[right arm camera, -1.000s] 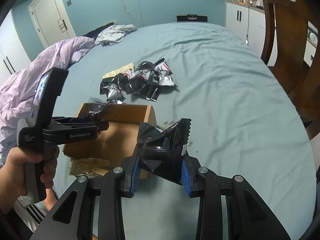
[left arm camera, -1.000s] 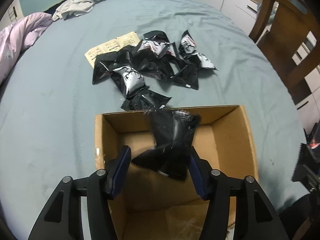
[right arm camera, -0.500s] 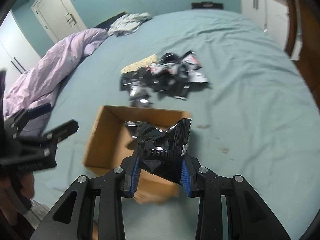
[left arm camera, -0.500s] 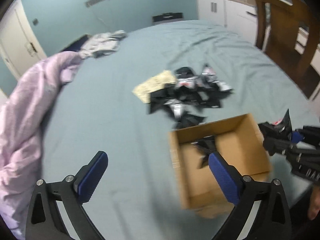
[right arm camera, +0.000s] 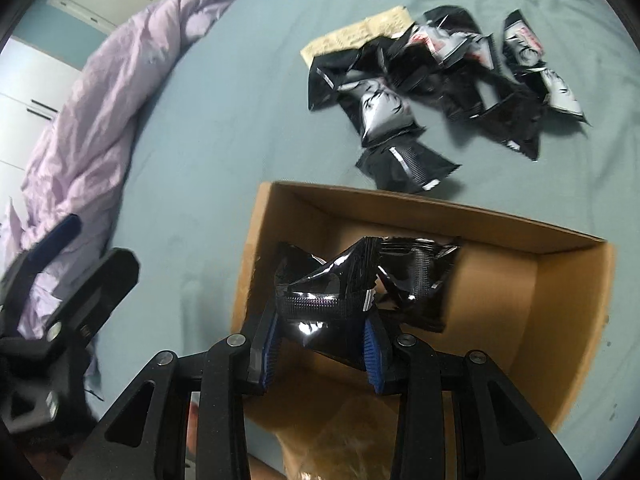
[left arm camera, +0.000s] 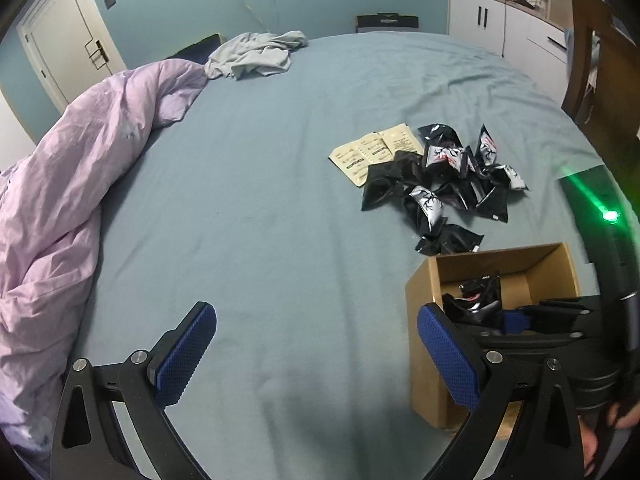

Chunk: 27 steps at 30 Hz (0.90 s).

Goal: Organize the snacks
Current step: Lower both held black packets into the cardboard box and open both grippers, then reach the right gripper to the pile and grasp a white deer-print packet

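Note:
An open cardboard box (right arm camera: 472,220) (left arm camera: 504,258) sits on the blue bedsheet. My right gripper (right arm camera: 322,336) is shut on a black snack packet (right arm camera: 332,296) and holds it over the box's near left part; another black packet (right arm camera: 416,276) lies inside the box behind it. A pile of black and silver snack packets (right arm camera: 440,64) (left arm camera: 444,180) lies just beyond the box. My left gripper (left arm camera: 316,352) stands wide open over bare sheet to the left of the box, with nothing between its blue pads (left arm camera: 184,356). In the left wrist view the right gripper (left arm camera: 516,316) reaches into the box.
A crumpled lilac duvet (left arm camera: 68,200) fills the left side of the bed. Beige sachets (left arm camera: 376,152) lie at the pile's far left edge. A grey garment (left arm camera: 256,54) lies at the bed's far end. A wooden chair (left arm camera: 600,80) and white cabinets (left arm camera: 500,24) stand at the right.
My left gripper let its black packet drop into the box, opened wide and drew back to the left. My right gripper carried its packet leftward and down over the box.

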Available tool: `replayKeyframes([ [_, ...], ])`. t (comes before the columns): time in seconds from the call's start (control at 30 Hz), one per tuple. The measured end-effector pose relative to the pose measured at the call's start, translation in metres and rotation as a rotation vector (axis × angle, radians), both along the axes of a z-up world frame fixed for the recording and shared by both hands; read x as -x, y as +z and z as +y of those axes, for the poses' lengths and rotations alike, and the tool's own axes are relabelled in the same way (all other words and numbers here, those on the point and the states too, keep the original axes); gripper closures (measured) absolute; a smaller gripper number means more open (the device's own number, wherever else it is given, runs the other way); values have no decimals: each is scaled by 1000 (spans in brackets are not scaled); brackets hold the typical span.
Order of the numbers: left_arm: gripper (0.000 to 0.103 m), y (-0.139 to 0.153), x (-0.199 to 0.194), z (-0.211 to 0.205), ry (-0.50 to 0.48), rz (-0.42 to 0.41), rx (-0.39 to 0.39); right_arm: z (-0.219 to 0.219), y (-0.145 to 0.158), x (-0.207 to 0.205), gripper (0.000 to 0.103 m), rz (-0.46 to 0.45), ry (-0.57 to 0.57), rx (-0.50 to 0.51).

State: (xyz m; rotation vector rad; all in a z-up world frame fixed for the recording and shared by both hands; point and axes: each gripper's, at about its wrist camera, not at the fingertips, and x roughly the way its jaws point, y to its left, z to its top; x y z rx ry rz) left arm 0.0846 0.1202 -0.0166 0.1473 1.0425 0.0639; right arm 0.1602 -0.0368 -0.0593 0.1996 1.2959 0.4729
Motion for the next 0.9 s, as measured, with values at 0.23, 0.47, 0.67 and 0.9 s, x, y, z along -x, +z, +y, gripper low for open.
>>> replayKeyframes([
  [0.23,0,14,3,1,4,-64,40,4,-11,-11,63,-9,-34,74],
  [0.47,0,19,8,-14,-41,-101,26,-26,23,14,36,-109,-81,38],
  [0.67,0,25,17,-43,-172,-108,89,-91,49,60,35,-208,-107,197],
  [0.9,0,24,21,-66,-231,-101,57,-166,74,122,35,-318,-268,182],
])
